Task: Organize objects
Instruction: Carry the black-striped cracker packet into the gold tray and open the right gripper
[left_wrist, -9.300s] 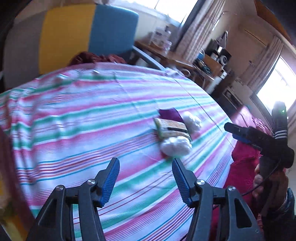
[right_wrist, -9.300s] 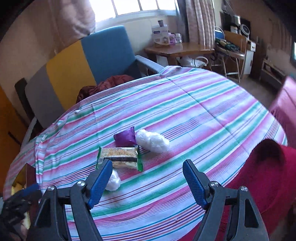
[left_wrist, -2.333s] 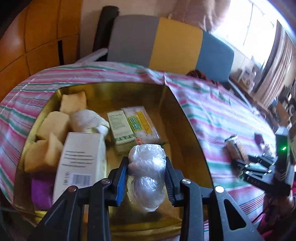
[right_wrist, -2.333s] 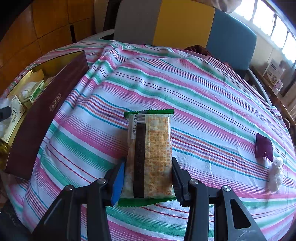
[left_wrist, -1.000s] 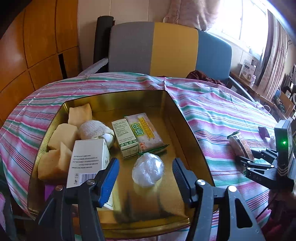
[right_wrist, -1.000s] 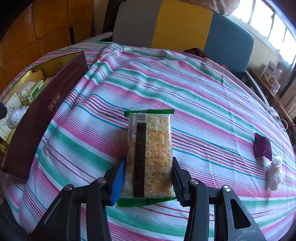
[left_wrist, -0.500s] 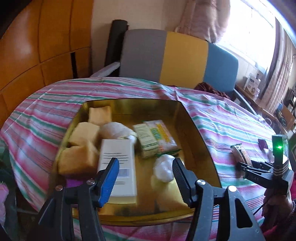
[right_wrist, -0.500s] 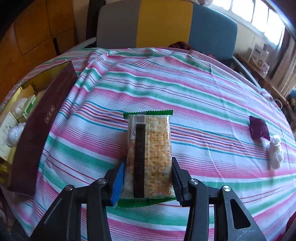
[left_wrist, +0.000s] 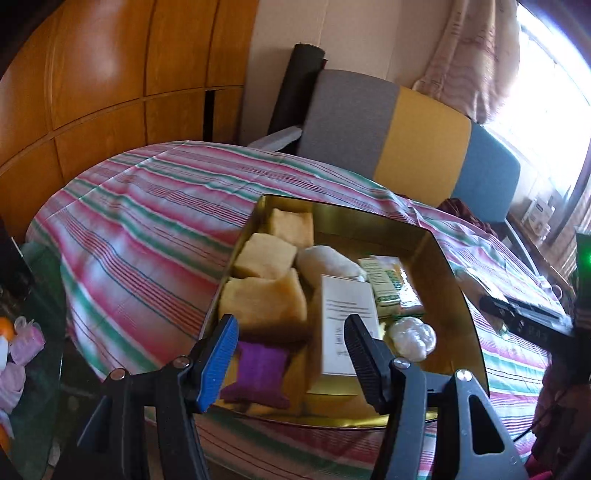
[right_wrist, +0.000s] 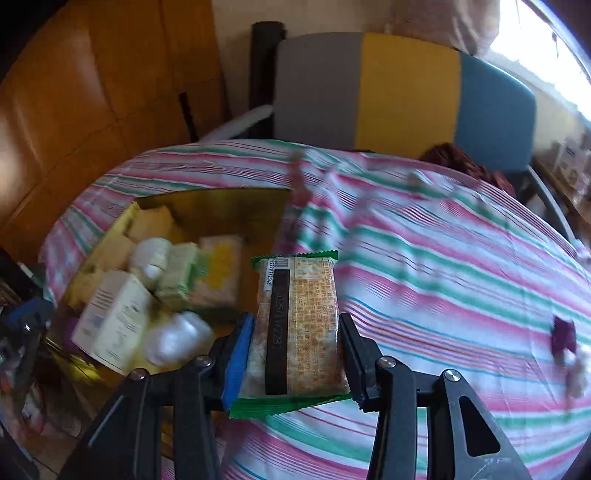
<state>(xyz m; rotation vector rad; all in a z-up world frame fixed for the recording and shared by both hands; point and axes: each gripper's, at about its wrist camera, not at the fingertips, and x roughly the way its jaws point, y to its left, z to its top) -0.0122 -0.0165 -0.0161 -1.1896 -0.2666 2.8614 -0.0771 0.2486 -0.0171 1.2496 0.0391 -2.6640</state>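
Note:
A gold box (left_wrist: 458, 317) sits on the striped tablecloth (left_wrist: 147, 229). It holds yellow sponges (left_wrist: 266, 254), a white carton (left_wrist: 347, 325), a purple pouch (left_wrist: 258, 369), green packets and a white plastic ball (left_wrist: 412, 336). My left gripper (left_wrist: 291, 362) is open and empty above the box's near edge. My right gripper (right_wrist: 295, 354) is shut on a green-edged cracker packet (right_wrist: 299, 325) and holds it beside the box (right_wrist: 221, 206), which lies to its left. The right gripper also shows at the right of the left wrist view (left_wrist: 524, 321).
A purple pouch (right_wrist: 563, 336) and a white ball (right_wrist: 578, 369) lie on the cloth at the far right. A grey, yellow and blue chair (right_wrist: 402, 92) stands behind the table. Wooden panels (left_wrist: 110, 74) line the left wall. Small items (left_wrist: 18, 350) lie on a low surface at left.
My left gripper let go of the white ball in the box, opened and drew back leftward. My right gripper carried the cracker packet left toward the box.

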